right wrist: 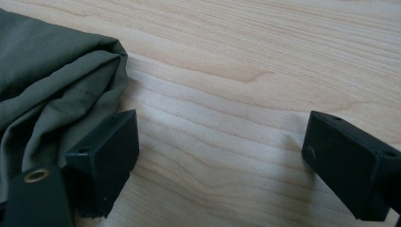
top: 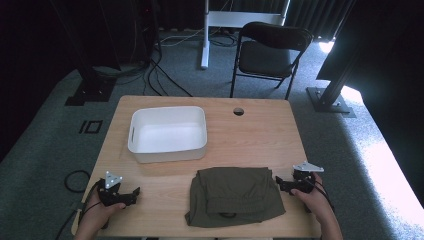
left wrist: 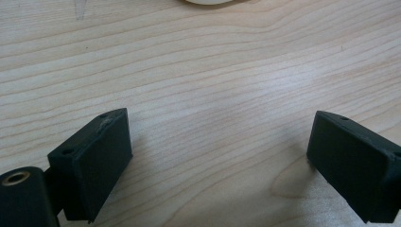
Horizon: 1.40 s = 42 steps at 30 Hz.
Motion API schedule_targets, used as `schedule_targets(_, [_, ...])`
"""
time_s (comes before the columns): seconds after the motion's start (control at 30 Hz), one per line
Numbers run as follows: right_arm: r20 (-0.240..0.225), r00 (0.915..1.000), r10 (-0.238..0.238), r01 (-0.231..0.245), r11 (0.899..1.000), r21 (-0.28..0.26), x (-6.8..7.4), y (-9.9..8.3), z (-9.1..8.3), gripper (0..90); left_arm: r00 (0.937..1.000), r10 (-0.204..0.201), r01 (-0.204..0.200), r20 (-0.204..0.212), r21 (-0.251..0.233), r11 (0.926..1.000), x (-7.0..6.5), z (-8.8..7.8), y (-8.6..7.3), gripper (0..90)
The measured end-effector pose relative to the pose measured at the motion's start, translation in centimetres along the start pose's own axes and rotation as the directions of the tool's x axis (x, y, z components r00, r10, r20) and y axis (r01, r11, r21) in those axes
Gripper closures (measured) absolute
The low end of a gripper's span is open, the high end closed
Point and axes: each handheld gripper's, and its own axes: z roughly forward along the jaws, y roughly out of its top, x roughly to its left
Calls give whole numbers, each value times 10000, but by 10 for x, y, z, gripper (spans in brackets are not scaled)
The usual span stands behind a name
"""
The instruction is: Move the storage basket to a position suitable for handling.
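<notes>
Both jaws wide and empty: left hand-held gripper (top: 136, 191) on bare bench (top: 260, 135), right hand-held gripper (top: 278, 181) beside folded olive cloth (top: 234, 195).

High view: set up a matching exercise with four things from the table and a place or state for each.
Things:
1. white bin
2. green cloth
3. left gripper
4. round hole

Places or states:
A. folded, at the near edge between the grippers
B. far edge of the table, right of middle
C. open, over bare wood, near left
D. empty, far left half

Pairs: 1-D, 2-A, 3-C, 4-B
</notes>
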Motion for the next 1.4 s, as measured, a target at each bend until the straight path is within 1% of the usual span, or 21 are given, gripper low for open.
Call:
schedule_targets(0.1, [-38, 10000, -45, 45, 10000, 4, -1, 0, 0, 115, 9999, 74, -75, 74, 2, 10000, 1, 0, 0, 83])
schedule_targets(0.17, [-49, 10000, -55, 55, 10000, 1, -1, 0, 0, 120, 9993, 246, -246, 288, -12, 9997, 4, -2, -1, 83])
schedule_targets(0.27, [-110, 9999, -104, 104, 9999, -49, -2, 0, 0, 134, 9989, 48, -42, 460, -121, 9999, 7, -4, -3, 83])
schedule_targets(0.33, [-116, 9999, -64, 63, 10000, -63, -2, 0, 0, 136, 9993, -23, 27, 367, -103, 9999, 10, -4, -4, 83])
schedule_targets(0.4, [-89, 9998, 159, -160, 9998, -119, -4, 2, 1, 136, 9998, -75, 76, 180, -76, 9999, 15, -6, -3, 83])
schedule_targets(0.5, [-43, 9995, 302, -302, 9993, -206, -6, 3, 2, 137, 9998, -99, 101, 180, -118, 9999, 18, -6, -1, 83])
schedule_targets(0.53, [-63, 9993, 374, -375, 9990, -251, -6, 4, 3, 137, 9996, -186, 189, 207, -136, 9997, 19, -6, 0, 83])
schedule_targets(0.57, [-70, 9989, 467, -469, 9986, -257, -7, 5, 3, 137, 9991, -378, 382, 216, -184, 9991, 20, -6, 2, 83])
schedule_targets(0.6, [-69, 9977, 679, -681, 9972, -323, -8, 8, 4, 137, 9986, -495, 499, 164, -228, 9985, 22, -5, 4, 84])
schedule_targets(0.63, [-69, 9977, 679, -681, 9972, -323, -8, 8, 4, 137, 9986, -495, 499, 164, -228, 9985, 22, -5, 4, 84])
schedule_targets(0.67, [-46, 9974, 722, -723, 9967, -357, -9, 9, 4, 137, 9992, -393, 395, 124, -193, 9990, 23, -5, 6, 84])
schedule_targets(0.7, [-3, 9967, 808, -807, 9959, -404, -9, 13, 5, 138, 9992, -398, 400, 105, -215, 9990, 24, -5, 7, 83])
schedule_targets(0.77, [9, 9973, 735, -734, 9961, -495, -9, 19, 5, 137, 9989, -432, 437, 169, -268, 9987, 26, -4, 9, 84])
schedule_targets(0.8, [9, 9973, 735, -734, 9961, -495, -9, 19, 5, 137, 9987, -470, 475, 174, -300, 9984, 26, -4, 10, 84])
schedule_targets(0.9, [-45, 9980, 624, -625, 9962, -601, -5, 29, 6, 137, 9989, -431, 436, 163, -308, 9986, 29, -2, 13, 83])
schedule_targets(0.97, [-85, 9981, 611, -615, 9961, -636, -3, 34, 7, 137, 9978, -605, 614, 267, -360, 9975, 31, -1, 15, 83])
schedule_targets(1.0, [-125, 9984, 554, -561, 9962, -670, 0, 40, 9, 137, 9977, -624, 634, 254, -384, 9973, 33, -1, 16, 83])
schedule_targets(1.17, [-181, 9986, 505, -518, 9956, -779, 5, 49, 10, 137, 9973, -705, 714, 199, -455, 9964, 38, -2, 22, 84])
schedule_targets(1.2, [-200, 9989, 412, -427, 9958, -814, 9, 56, 11, 137, 9976, -663, 670, 181, -420, 9969, 38, -2, 23, 83])
schedule_targets(1.27, [-239, 9991, 359, -378, 9957, -842, 12, 62, 11, 137, 9980, -609, 616, 154, -456, 9971, 39, -2, 25, 84])
schedule_targets(1.4, [-426, 9988, 257, -301, 9938, -1068, 21, 76, 10, 137, 9977, -629, 641, 238, -539, 9965, 41, -2, 30, 84])
